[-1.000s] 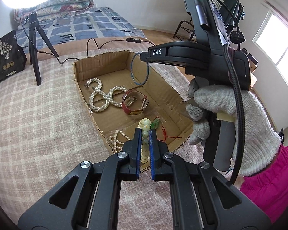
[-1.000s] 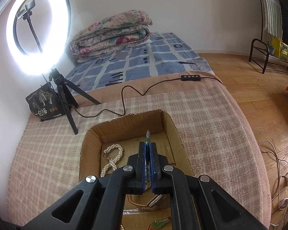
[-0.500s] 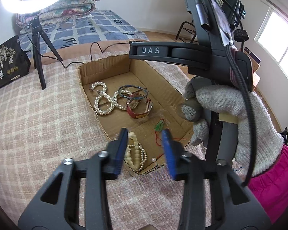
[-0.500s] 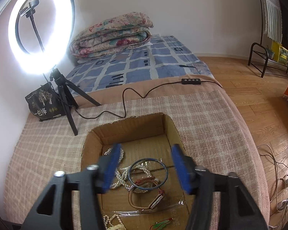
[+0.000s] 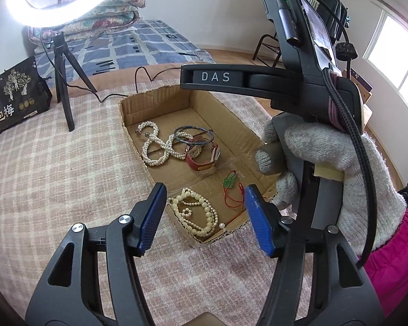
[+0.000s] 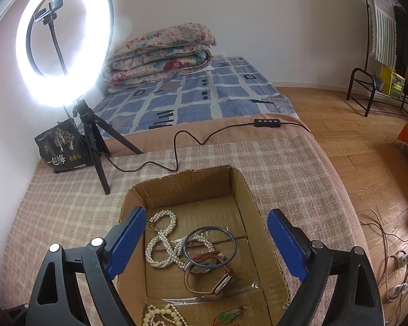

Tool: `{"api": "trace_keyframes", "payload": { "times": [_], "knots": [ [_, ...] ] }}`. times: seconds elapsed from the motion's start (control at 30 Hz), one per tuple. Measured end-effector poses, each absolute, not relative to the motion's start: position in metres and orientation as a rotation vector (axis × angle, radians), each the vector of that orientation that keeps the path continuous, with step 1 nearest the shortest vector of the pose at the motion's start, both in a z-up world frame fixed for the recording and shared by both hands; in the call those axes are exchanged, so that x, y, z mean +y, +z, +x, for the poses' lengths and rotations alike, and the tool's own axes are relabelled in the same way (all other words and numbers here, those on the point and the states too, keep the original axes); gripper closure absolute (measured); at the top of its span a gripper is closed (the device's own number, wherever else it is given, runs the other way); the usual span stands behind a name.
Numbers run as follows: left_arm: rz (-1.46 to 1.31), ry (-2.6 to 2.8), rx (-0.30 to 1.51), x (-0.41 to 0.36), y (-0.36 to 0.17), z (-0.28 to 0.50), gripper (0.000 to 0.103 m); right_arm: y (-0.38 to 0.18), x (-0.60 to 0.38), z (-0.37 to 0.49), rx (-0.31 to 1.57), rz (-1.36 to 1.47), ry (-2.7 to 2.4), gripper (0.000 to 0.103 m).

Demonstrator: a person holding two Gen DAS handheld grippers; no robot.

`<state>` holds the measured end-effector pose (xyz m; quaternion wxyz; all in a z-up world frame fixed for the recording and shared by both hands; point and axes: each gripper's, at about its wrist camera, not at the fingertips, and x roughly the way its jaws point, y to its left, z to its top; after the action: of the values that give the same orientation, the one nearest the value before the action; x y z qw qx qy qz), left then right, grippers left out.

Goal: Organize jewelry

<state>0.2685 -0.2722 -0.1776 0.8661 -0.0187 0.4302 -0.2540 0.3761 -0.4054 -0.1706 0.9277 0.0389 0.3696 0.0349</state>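
A shallow cardboard box [image 5: 239, 127] [image 6: 247, 187] lies on the checked blanket. In it lie a white pearl necklace [image 5: 155, 146] [image 6: 160, 244], a blue bangle [image 5: 194, 134] [image 6: 209, 245], a red-strapped watch [image 5: 202, 160] [image 6: 209, 277], a cream bead necklace [image 5: 198, 214] [image 6: 163, 316] and a green pendant on red cord [image 5: 229, 182] [image 6: 227, 315]. My left gripper [image 5: 205, 217] is open and empty above the box's near end. My right gripper [image 6: 206, 244] is open and empty above the box; its body [image 5: 258, 78] shows in the left wrist view.
A ring light on a black tripod [image 6: 95, 146] [image 5: 64, 81] stands at the back left, next to a black bag [image 5: 13, 97] [image 6: 62, 149]. Its cable and control [image 6: 268, 123] cross behind the box. A folded quilt [image 6: 160, 54] lies on the bed beyond. Wood floor [image 6: 367, 163] lies right.
Both grippers opened. The left let the cream bead necklace drop into the box's near end; the right let the blue bangle drop onto the pearls and watch. Both have drawn back a little.
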Motion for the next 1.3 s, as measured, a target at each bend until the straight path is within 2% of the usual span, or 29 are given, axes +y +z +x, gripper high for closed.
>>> {"api": "trace_keyframes", "payload": {
  "times": [0.1, 0.17, 0.57, 1.1, 1.2, 1.3],
  "knots": [
    [-0.034, -0.528, 0.885, -0.269, -0.173, 0.264, 0.036, -0.166, -0.404, 0.370, 0.746, 0.081, 0.069, 0.010],
    [-0.030, -0.528, 0.876, -0.267, -0.170, 0.261, 0.036, -0.162, -0.402, 0.365, 0.733, 0.081, 0.063, 0.001],
    [0.024, -0.525, 0.786, -0.247, -0.145, 0.229, 0.035, -0.133, -0.386, 0.326, 0.675, 0.064, 0.054, 0.000],
    [0.064, -0.465, 0.684, -0.181, -0.127, 0.189, 0.020, -0.094, -0.349, 0.258, 0.585, 0.007, 0.034, 0.000],
    [0.047, -0.440, 0.674, -0.164, -0.126, 0.186, 0.014, -0.089, -0.344, 0.243, 0.574, 0.007, 0.034, 0.000],
    [0.042, -0.416, 0.655, -0.148, -0.124, 0.185, 0.013, -0.087, -0.339, 0.228, 0.564, 0.004, 0.024, 0.000]
  ]
}}
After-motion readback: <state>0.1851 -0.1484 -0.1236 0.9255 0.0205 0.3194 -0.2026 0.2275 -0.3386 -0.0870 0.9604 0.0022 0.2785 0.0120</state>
